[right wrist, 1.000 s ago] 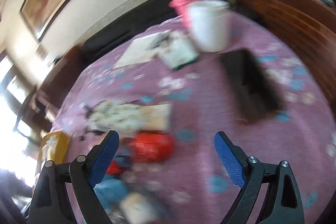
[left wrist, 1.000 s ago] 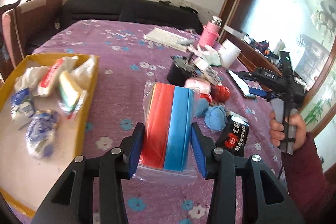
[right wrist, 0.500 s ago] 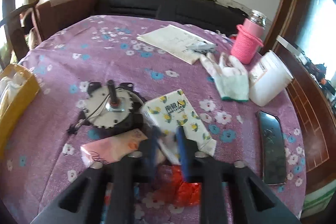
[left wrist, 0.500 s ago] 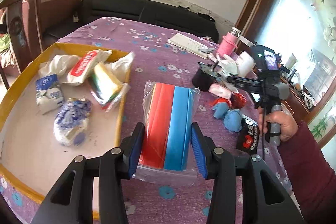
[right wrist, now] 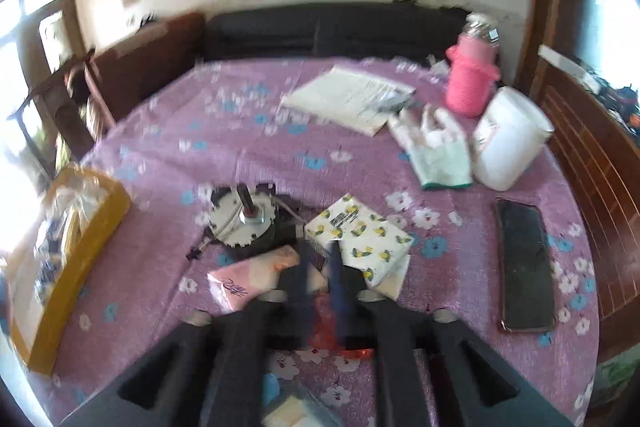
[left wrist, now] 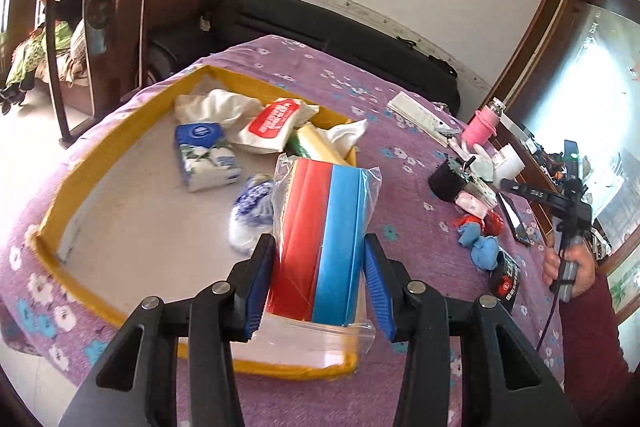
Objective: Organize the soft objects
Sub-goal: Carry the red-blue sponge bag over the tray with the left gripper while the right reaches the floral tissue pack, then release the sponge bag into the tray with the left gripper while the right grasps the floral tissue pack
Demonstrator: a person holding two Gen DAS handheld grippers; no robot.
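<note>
My left gripper (left wrist: 318, 287) is shut on a clear bag of red and blue sponges (left wrist: 320, 239), held above the right part of the yellow-rimmed tray (left wrist: 116, 131). The tray holds several soft packs: a blue tissue pack (left wrist: 206, 157), a red wipes pack (left wrist: 276, 125), white cloth (left wrist: 218, 105). My right gripper (right wrist: 320, 275) is shut and empty, blurred, above a pink tissue pack (right wrist: 248, 273) and a lemon-print tissue pack (right wrist: 362, 239). It also shows in the left wrist view (left wrist: 568, 203), held over the table's right side.
On the purple flowered cloth (right wrist: 240, 131) lie a black motor (right wrist: 244, 223), a phone (right wrist: 524, 267), a white glove (right wrist: 440, 147), a white tub (right wrist: 512, 139), a pink bottle (right wrist: 472, 79), papers (right wrist: 348, 99), and blue soft items (left wrist: 480, 247). A sofa stands behind.
My left gripper has carried the sponge bag leftward to above the tray. My right gripper closed from wide open and swung to face the motor and tissue packs.
</note>
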